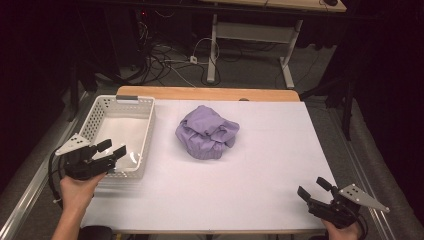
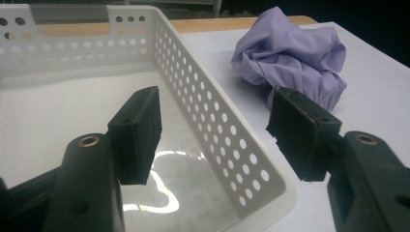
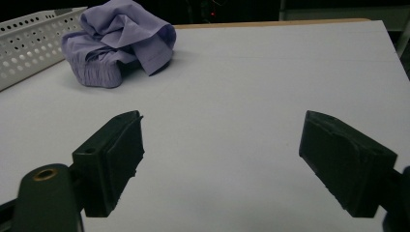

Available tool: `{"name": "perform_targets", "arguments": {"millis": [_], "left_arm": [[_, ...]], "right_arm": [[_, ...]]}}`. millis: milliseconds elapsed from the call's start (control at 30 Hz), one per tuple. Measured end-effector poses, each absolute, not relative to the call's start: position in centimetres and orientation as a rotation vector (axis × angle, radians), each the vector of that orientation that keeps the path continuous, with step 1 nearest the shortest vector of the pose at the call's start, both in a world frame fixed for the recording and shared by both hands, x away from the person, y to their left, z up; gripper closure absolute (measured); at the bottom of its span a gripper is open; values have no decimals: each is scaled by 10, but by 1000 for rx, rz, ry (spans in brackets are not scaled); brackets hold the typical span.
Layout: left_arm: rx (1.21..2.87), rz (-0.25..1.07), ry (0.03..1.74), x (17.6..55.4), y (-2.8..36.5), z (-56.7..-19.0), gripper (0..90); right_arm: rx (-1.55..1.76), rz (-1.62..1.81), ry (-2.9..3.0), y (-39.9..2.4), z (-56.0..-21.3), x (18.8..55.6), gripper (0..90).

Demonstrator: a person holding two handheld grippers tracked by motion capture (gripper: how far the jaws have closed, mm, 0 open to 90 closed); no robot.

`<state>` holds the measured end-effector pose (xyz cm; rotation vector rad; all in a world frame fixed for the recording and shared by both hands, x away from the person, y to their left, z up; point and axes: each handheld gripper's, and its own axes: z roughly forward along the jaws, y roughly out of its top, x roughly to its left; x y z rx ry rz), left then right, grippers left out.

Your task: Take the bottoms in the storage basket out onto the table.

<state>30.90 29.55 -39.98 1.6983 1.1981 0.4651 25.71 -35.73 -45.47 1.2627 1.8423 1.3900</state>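
The left tool [image 1: 114, 149] is held with its jaws spread wide and empty, one over the white perforated basket [image 1: 146, 145] and the other outside its near corner. The right tool [image 1: 313, 190] hovers over bare desk [image 1: 260, 165], jaws wide and empty. A crumpled lavender garment [image 1: 207, 132] lies ahead of both tools, just beside the basket.

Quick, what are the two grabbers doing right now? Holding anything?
Left gripper: open, holding nothing, fingers over the near corner of the white basket.
Right gripper: open, holding nothing, above the white table.
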Motion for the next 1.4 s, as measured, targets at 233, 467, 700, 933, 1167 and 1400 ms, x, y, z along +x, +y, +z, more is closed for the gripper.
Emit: {"name": "perform_targets", "arguments": {"millis": [233,467,700,933,1167,1400], "left_arm": [[1688,469,1211,306,299,-404,346],[1676,498,1225,300,303,-406,345],[1657,520,1236,295,308,-411,345],[1640,541,1250,287,313,-416,345],[1630,534,1260,281,315,-422,345],[1615,516,1263,278,317,-429,345]], "right_arm": [[1263,1391,1841,-357,-455,257,167],[1261,1389,1842,-357,-455,257,167],[1264,1389,1838,-357,-455,257,167],[1260,1390,1839,-357,-455,257,167],[1260,1389,1839,-357,-455,257,167],[1260,1388,1838,-357,-455,257,167]]}}
